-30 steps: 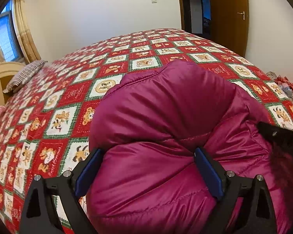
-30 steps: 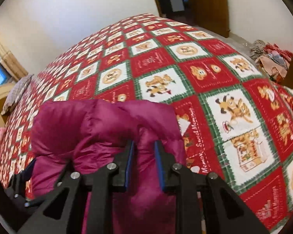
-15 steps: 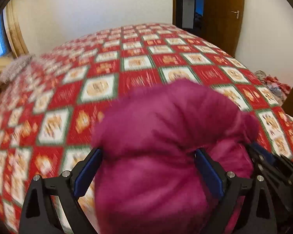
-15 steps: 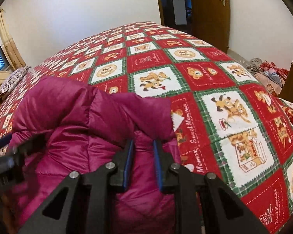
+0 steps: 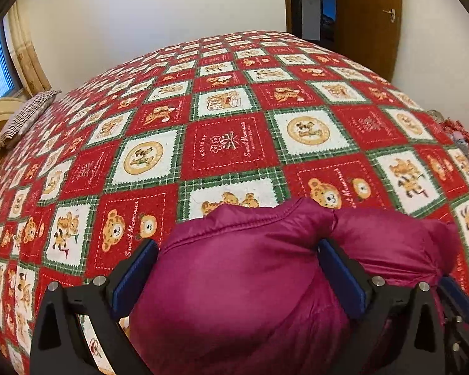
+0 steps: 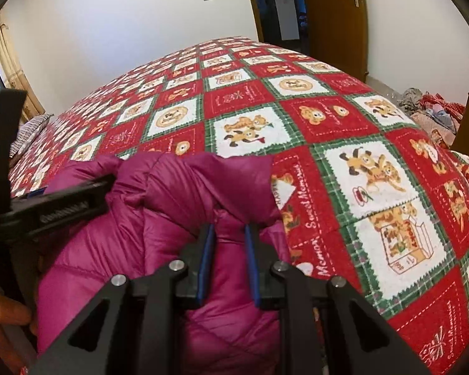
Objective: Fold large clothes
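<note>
A magenta puffer jacket (image 5: 244, 278) is bunched in a thick bundle at the near edge of a bed with a red, white and green bear-print quilt (image 5: 231, 143). My left gripper (image 5: 237, 250) has its jaws wide apart and clamped around a fat fold of the jacket. My right gripper (image 6: 229, 234) is shut on a narrower fold of the jacket (image 6: 203, 187), near the bundle's right edge. The left gripper (image 6: 65, 206) shows at the left of the right wrist view, pressed into the jacket.
A striped pillow (image 5: 25, 115) lies at the bed's far left by a window. A wooden door (image 5: 369, 15) stands at the far right. A pile of clothes (image 6: 431, 109) lies on the floor right of the bed.
Both grippers have drawn the jacket bundle back toward the bed's near edge and lower. More of the quilt now shows beyond it. Both grips are unchanged.
</note>
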Demonstrator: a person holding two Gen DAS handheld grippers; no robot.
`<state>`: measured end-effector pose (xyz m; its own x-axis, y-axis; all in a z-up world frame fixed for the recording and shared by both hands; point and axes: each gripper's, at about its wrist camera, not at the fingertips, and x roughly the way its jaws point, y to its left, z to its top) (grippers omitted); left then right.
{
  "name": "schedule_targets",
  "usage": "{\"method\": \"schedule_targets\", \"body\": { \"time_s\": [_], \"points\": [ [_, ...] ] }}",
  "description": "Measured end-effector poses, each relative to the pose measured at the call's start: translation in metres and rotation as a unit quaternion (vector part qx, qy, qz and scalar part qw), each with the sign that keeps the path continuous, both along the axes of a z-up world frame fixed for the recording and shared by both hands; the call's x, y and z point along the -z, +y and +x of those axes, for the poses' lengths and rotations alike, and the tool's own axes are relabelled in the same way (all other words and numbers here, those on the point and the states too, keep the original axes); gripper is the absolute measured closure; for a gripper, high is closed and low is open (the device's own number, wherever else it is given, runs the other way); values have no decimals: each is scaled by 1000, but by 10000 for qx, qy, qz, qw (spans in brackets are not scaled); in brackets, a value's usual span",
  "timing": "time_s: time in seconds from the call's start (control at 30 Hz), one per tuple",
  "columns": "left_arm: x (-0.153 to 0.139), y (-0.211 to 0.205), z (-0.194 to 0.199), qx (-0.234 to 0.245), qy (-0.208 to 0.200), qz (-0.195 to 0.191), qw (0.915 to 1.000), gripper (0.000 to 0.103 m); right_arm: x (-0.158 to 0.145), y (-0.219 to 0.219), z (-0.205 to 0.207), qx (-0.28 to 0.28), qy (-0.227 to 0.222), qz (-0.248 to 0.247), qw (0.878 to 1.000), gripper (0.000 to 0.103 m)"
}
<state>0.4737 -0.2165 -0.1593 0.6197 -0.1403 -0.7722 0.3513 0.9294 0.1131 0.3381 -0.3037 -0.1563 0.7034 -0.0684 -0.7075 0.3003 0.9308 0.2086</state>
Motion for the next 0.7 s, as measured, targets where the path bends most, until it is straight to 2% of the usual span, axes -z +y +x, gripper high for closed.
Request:
{"method": "schedule_targets", "body": {
  "time_s": [0.17, 0.23, 0.3, 0.4, 0.47, 0.53, 0.57, 0.6, 0.67, 0.7],
  "points": [
    [-2, 3, -2, 17, 28, -23, 10000, 1, 0, 1, 0, 4, -29, -51, 10000, 82],
    [-11, 16, -2, 184, 370, -174, 9990, 1, 0, -2, -2, -41, -59, 20, 10000, 82],
    [-27, 37, -9, 208, 460, -411, 9979, 1, 0, -4, -2, -53, -90, 91, 9999, 82],
    [-50, 80, -25, 143, 352, -705, 9968, 1, -1, -7, -3, -79, -133, 228, 9996, 80],
    [-57, 107, -34, 69, 396, -852, 9956, 1, -2, -12, -4, -137, -158, 455, 9987, 78],
    [-58, 133, -44, -14, 552, -1021, 9932, 1, -6, -22, -7, -222, -150, 831, 9962, 73],
    [-55, 143, -48, -51, 673, -1119, 9914, 1, -10, -28, -12, -226, -185, 1062, 9939, 62],
    [-53, 149, -49, -58, 756, -1206, 9898, 1, -16, -32, -19, -224, -300, 1249, 9915, 45],
    [-44, 163, -56, 7, 990, -1521, 9834, 1, -33, -37, -40, -303, -648, 1404, 9875, 30],
    [-41, 167, -58, 44, 1087, -1645, 9804, 1, -39, -38, -47, -337, -746, 1377, 9871, 25]
  ]
}}
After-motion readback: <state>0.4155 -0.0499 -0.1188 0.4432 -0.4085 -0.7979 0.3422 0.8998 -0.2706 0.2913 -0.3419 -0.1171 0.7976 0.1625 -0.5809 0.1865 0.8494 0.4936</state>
